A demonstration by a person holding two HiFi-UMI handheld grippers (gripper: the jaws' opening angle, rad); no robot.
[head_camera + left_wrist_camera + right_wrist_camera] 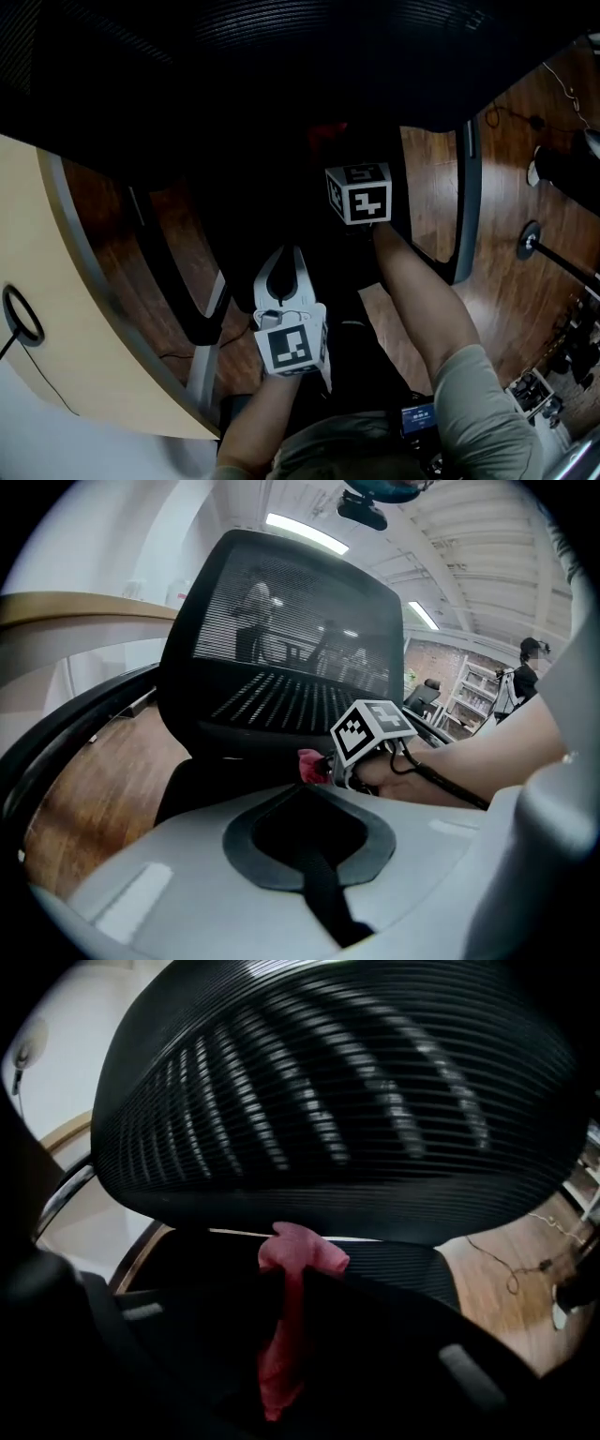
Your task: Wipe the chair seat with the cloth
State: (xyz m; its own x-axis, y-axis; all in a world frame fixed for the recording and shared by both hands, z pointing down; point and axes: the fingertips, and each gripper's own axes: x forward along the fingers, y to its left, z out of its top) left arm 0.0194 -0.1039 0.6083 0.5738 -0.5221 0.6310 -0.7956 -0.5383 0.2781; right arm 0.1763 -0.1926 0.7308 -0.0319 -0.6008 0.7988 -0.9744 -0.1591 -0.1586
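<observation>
A pink-red cloth [300,1252] is bunched at the tips of my right gripper [298,1277], and a strip of it runs back between the dark jaws, which are shut on it. The cloth [310,764] sits low over the back of the black chair seat [211,785], just under the mesh backrest [319,1101]. In the head view, the right gripper's marker cube [358,193] is over the dark seat [272,187]. My left gripper [284,255] hangs nearer me, above the seat's front. Its white jaws meet at the tips and hold nothing.
A pale curved desk [56,309] lies at the left. Wooden floor [506,281] shows at the right, with cables and a round stand base [530,239]. The chair's armrests [466,187] flank the seat. A person [525,663] stands far off by shelves.
</observation>
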